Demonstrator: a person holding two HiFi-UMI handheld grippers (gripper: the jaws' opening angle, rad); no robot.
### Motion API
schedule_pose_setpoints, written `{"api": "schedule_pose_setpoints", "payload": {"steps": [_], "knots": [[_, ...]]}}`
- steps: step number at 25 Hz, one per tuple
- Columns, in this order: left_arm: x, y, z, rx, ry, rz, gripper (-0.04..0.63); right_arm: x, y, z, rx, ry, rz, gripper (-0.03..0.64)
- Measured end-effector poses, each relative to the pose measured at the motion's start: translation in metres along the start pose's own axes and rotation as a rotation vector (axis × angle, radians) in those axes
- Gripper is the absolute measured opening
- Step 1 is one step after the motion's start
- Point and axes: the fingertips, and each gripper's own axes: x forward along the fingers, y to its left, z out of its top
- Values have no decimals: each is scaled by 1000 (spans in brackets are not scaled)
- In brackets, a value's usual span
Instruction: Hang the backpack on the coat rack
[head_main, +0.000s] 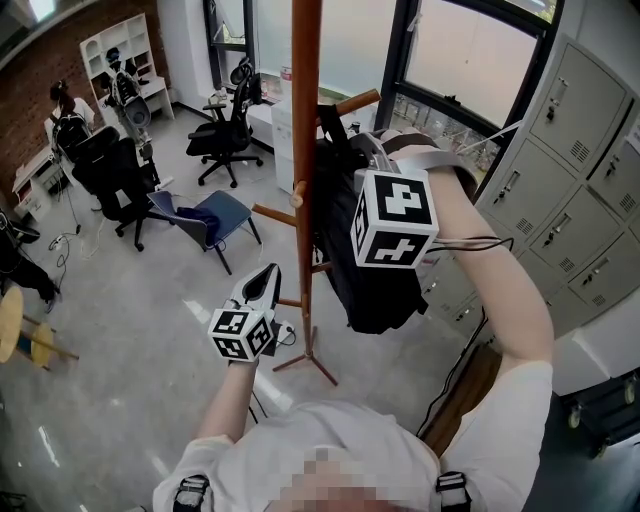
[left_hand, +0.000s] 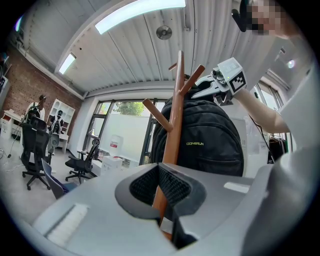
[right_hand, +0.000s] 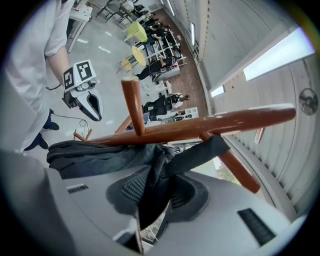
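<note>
The black backpack (head_main: 375, 270) hangs against the wooden coat rack (head_main: 305, 150), on the side away from my left hand. Its top strap (right_hand: 200, 152) runs up over a peg (right_hand: 230, 165). My right gripper (head_main: 367, 147) is raised to the bag's top; in the right gripper view (right_hand: 152, 185) the jaws stand slightly open with strap fabric loose between them. My left gripper (head_main: 265, 282) is low beside the pole, apart from it, shut and empty. From the left gripper view (left_hand: 159, 172) I see the pole (left_hand: 175, 115) and the backpack (left_hand: 210, 140) straight ahead.
Grey lockers (head_main: 570, 180) line the right side close behind the rack. A blue chair (head_main: 210, 220) and black office chairs (head_main: 225, 135) stand on the floor to the left. The rack's feet (head_main: 310, 360) spread near my legs. People sit far back (head_main: 65, 110).
</note>
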Motion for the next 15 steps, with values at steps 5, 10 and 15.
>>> {"api": "schedule_pose_setpoints", "payload": {"steps": [5, 10, 15], "knots": [[-2, 1, 2, -1, 0, 0, 11, -2, 0, 1, 15, -9, -2, 91], [-3, -2, 4, 2, -4, -3, 11, -10, 2, 0, 53, -20, 10, 95], [-3, -6, 5, 7, -15, -5, 11, -18, 7, -4, 76, -23, 0, 111]]}}
